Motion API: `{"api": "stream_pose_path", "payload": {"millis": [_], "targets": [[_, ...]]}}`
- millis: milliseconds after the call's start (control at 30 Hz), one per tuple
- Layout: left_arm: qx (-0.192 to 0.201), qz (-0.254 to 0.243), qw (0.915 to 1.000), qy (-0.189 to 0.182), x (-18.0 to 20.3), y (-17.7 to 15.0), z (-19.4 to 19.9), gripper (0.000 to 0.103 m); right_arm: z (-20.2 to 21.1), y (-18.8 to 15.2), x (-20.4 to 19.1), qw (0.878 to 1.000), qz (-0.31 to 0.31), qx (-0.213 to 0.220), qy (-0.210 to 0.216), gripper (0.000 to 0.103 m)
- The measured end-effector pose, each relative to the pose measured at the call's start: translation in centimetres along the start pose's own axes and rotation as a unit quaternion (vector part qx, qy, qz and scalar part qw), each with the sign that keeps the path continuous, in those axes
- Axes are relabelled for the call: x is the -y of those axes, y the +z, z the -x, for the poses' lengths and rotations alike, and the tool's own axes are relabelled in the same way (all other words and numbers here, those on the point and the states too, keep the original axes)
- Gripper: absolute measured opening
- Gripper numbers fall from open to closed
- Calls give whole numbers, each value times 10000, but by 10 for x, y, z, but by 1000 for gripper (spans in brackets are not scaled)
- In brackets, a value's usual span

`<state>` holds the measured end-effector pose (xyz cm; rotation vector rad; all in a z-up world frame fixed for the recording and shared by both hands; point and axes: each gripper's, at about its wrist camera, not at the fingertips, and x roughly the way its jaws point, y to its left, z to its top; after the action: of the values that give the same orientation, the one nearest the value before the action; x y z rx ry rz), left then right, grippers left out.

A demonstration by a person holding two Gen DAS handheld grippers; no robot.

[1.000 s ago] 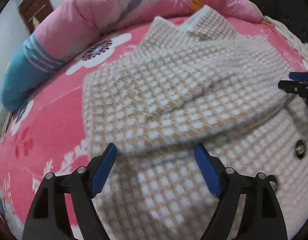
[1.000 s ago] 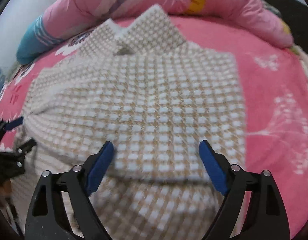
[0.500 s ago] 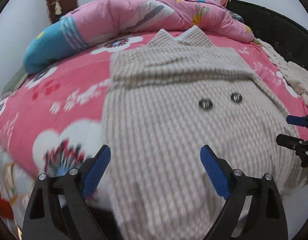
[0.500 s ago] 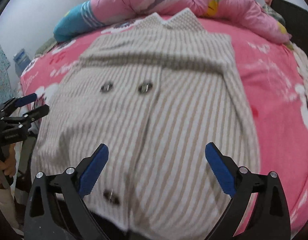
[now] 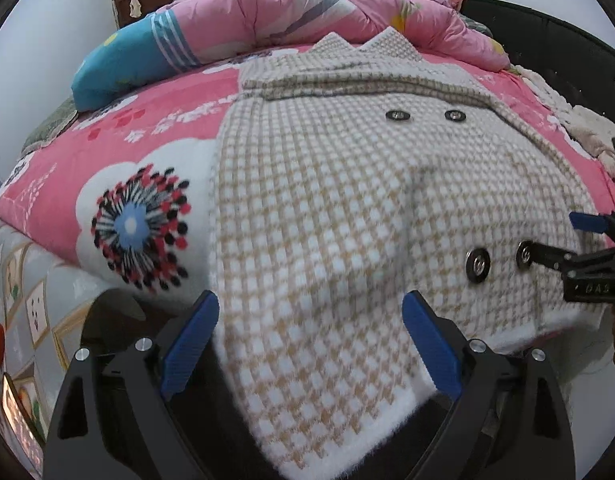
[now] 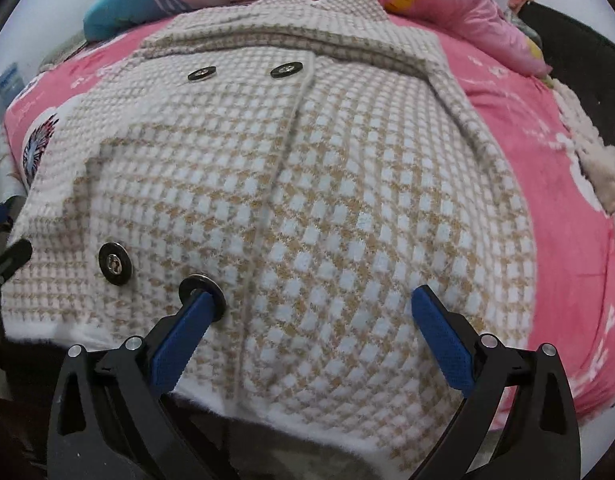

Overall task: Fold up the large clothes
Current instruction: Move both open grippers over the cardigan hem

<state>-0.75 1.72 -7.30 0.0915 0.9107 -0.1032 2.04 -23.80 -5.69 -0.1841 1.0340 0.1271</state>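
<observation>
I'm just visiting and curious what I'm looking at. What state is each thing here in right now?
Coat: spread flat on the bed, front up, sleeves folded across the chest, hem hanging over the edge.
Left gripper: open, nothing held, above the hem.
Right gripper: open, nothing held, above the hem.
Quilt: bunched up behind the collar.
Bedsheet: spread under the coat.

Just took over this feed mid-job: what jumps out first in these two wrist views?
A beige-and-white houndstooth coat fills both views, laid flat on a pink floral bedspread with its hem hanging over the near edge and metal snap buttons showing. A rumpled pink quilt is piled along the far side. Both grippers, left and right, sit open above the hem, gripping nothing.
</observation>
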Motion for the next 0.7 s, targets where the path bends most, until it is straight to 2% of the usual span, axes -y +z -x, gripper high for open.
{"api": "stream_pose_path", "payload": {"millis": [267,500,567,700], "targets": [[-57,195,9997,-136,-6,-6,-8,91,-10,-8,-12,9994,229,-223,-127,95],[-117,325,9993,-146,-14,-10,-11,93,-1,-14,-25,9993,45,-364,-114,95],[-140,330,9993,-103,-16,-12,-12,93,5,0,-16,9999,-27,-142,-7,95],[-154,376,9992,-57,-20,-13,-13,93,17,7,-8,9995,-219,213,-116,95]]}}
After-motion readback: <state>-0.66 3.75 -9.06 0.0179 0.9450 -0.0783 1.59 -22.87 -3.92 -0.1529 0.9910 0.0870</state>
